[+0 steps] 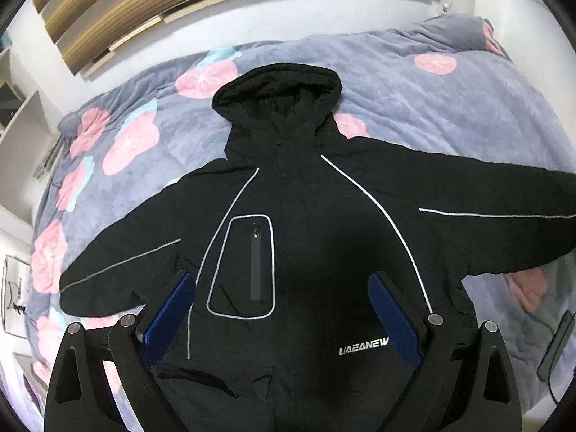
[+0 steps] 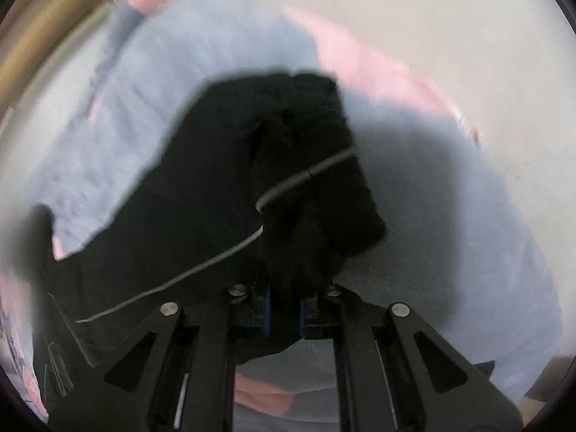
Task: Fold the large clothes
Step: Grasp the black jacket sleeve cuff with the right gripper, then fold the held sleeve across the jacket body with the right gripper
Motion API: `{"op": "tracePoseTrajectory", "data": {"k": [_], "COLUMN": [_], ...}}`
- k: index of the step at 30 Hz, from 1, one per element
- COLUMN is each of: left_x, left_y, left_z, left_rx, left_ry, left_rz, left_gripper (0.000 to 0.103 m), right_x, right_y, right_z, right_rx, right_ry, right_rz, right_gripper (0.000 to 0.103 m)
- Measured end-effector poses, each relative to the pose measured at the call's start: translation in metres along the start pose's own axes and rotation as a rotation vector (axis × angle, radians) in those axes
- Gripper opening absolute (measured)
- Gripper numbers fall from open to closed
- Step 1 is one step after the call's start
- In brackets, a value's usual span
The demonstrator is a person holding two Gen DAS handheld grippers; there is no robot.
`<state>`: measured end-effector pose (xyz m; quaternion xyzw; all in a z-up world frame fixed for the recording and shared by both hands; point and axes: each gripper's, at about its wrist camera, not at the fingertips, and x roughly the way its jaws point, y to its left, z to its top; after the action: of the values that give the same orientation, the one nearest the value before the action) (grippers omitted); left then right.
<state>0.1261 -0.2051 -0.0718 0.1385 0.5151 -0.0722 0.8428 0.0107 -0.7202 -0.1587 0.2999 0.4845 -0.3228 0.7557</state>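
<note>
A black hooded jacket with thin white piping lies spread face up on the bed, both sleeves stretched out sideways. Above its lower front, my left gripper stands open; the blue pads are wide apart and hold nothing. The right wrist view is blurred. There the end of one black sleeve bunches up between the pads of my right gripper, which is shut on it. A white stripe runs along that sleeve.
The bed carries a grey-blue quilt with pink flowers. A wooden slatted headboard stands behind it, and white shelves are at the left. A dark flat device lies on the quilt at the right.
</note>
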Motion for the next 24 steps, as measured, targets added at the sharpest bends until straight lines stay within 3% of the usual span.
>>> {"op": "tracePoseTrajectory", "data": {"k": [5,10,14,24], "left_x": [-0.001,0.003,0.007,0.016], "left_y": [0.030,0.067,0.094,0.160], "left_z": [-0.008,-0.023,-0.034,-0.060], "left_rx": [-0.052,-0.138,-0.184,-0.280], "left_ry": [-0.016,-0.013,-0.017,-0.009], "left_rz": [0.000,-0.106,-0.111,-0.136], "left_gripper": [0.097,0.097,0.097,0.097], "right_x": [-0.023,-0.074,-0.095,-0.086], "right_y": [0.022,0.090,0.173,0.377], "right_z": [0.002,-0.016,-0.056,-0.184], "right_rx": [-0.035,-0.204,-0.413,-0.852], "right_ry": [-0.036,-0.131,-0.162,-0.085], "right_rz": [-0.027,0.034,0.075,0.246], "right_gripper": [0.007,0.007,0.007,0.007]}}
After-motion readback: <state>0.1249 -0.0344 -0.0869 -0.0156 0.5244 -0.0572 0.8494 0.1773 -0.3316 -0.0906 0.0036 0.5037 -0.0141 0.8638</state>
